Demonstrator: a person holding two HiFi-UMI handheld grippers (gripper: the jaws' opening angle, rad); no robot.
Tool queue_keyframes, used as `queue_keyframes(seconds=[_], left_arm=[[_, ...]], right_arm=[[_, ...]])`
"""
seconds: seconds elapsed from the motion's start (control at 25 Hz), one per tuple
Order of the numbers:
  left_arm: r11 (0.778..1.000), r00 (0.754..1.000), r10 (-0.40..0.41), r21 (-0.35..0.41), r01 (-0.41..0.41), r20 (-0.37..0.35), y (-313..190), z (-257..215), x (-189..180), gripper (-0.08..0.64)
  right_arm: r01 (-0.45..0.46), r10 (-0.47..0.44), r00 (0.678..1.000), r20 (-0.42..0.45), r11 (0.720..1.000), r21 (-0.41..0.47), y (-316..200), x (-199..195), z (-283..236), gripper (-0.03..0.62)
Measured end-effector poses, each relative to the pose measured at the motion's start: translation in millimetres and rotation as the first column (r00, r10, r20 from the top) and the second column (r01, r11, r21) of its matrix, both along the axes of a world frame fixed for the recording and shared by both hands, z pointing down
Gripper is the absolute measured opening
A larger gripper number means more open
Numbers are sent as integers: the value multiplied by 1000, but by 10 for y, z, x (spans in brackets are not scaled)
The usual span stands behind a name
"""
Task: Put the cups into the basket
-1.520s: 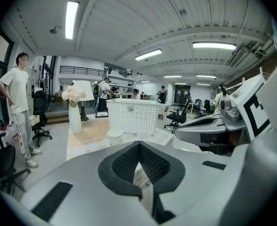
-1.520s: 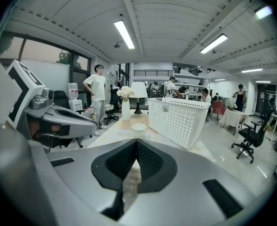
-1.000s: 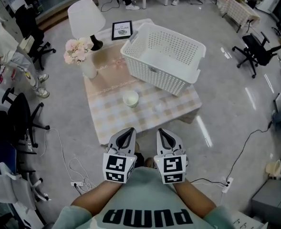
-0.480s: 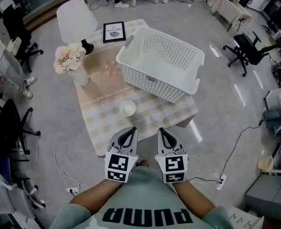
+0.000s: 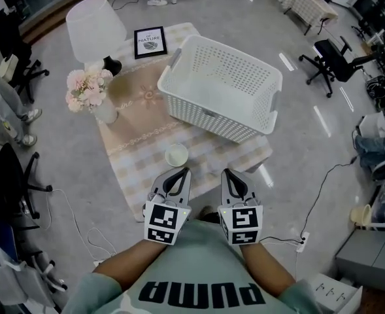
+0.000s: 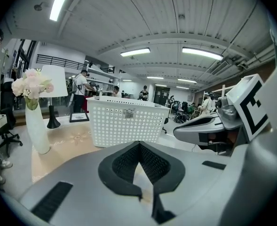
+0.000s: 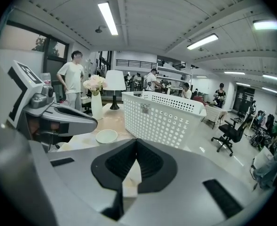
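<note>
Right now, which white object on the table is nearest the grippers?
The small round white cup; the perforated plastic basket, lamp and vase stand farther back.

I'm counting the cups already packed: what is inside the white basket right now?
Nothing shows inside the basket: the head view sees only its bare white floor. A white cup stands outside, in front of it. The strip of floor just behind the near wall is covered.

Perf. white plastic basket, matt checked cloth, glossy cup & floor.
</note>
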State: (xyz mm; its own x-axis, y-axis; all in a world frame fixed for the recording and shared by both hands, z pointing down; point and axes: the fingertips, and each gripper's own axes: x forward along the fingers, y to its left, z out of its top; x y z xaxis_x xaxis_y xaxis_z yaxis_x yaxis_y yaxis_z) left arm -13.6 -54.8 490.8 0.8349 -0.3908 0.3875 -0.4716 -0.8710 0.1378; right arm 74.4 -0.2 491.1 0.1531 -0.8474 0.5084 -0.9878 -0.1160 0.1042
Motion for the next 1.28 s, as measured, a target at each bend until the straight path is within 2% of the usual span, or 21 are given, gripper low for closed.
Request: queue_keyframes(seconds=[0.24, 0.56, 0.64, 0.76, 1.04, 1.28], left_arm=[[1000, 1000, 6, -5, -6, 16, -74, 46, 108, 2], [997, 996, -74, 1, 74, 47, -229, 36, 233, 2], [996, 994, -94, 0, 94, 56, -256, 50, 262, 2], [993, 990, -122, 2, 122, 73, -287, 73, 292, 2], [983, 976, -184, 0, 185, 115, -360, 179, 330, 2], [973, 963, -230, -4, 233, 138, -421, 266, 304, 2]], right_arm=[[16, -16, 1000, 10, 1000, -15, -89, 77, 48, 8], [186, -181, 981, 70, 980, -75, -254, 46, 259, 15], [228, -219, 971, 100, 968, -100, -298, 53, 366, 161], [281, -267, 957, 119, 951, -128, -343, 85, 502, 223], [401, -369, 911, 187, 898, -183, -399, 49, 759, 307], [478, -436, 876, 208, 846, -237, -414, -7, 973, 338]])
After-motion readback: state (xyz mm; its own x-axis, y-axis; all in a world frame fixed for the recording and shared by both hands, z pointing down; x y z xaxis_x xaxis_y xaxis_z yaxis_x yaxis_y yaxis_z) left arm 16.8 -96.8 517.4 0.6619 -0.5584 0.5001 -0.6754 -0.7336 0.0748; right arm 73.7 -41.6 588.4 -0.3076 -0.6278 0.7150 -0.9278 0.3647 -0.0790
